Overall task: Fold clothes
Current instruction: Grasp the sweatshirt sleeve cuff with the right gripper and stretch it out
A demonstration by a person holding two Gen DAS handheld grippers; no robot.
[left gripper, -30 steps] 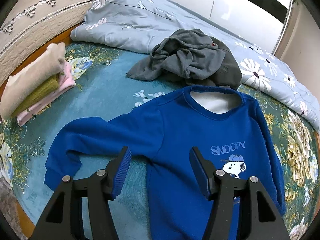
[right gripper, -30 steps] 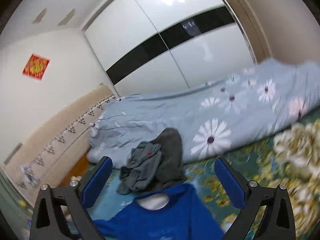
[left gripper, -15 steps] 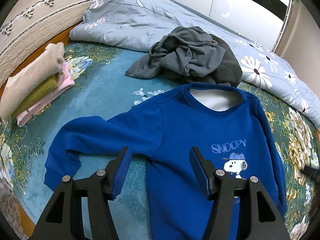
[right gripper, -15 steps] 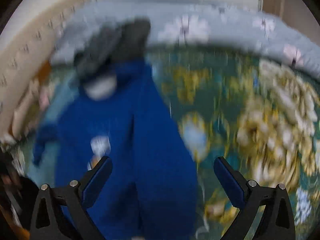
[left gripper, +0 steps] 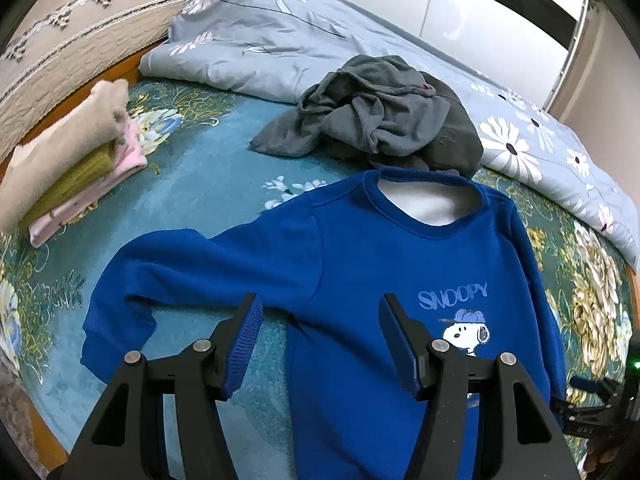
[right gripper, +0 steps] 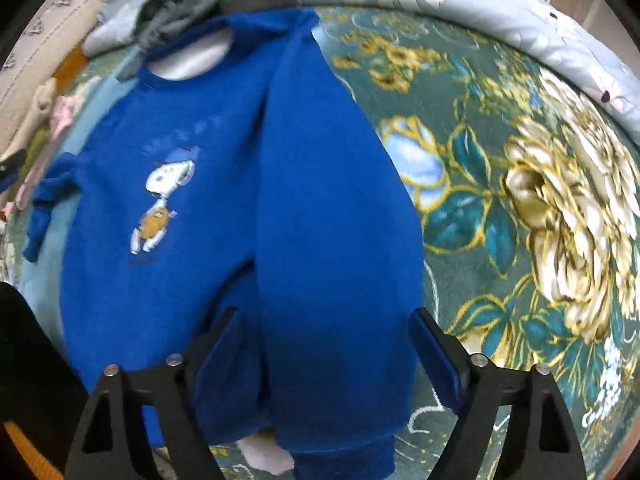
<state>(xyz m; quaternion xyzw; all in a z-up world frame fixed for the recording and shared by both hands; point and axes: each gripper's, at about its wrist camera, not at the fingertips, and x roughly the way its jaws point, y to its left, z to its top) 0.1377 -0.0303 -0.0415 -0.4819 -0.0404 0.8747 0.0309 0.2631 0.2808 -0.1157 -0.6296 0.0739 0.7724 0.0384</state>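
A blue Snoopy sweatshirt (left gripper: 360,264) lies face up on the floral bedspread (left gripper: 208,184). Its left sleeve stretches out to the left; its right sleeve lies along the body. My left gripper (left gripper: 320,340) is open and empty, hovering above the left armpit area. My right gripper (right gripper: 324,348) is open and empty, low over the sweatshirt (right gripper: 240,200), its jaws on either side of the right sleeve near the hem. The right gripper's edge shows in the left wrist view at far right (left gripper: 600,404).
A crumpled grey garment (left gripper: 376,120) lies beyond the collar. A stack of folded clothes (left gripper: 68,168) sits at the left edge. A grey floral duvet (left gripper: 280,40) runs along the back, with a headboard (left gripper: 60,40) at left.
My right gripper swung down from facing the wardrobe to low over the sweatshirt's right sleeve. My left gripper stayed nearly still, drifting slightly.
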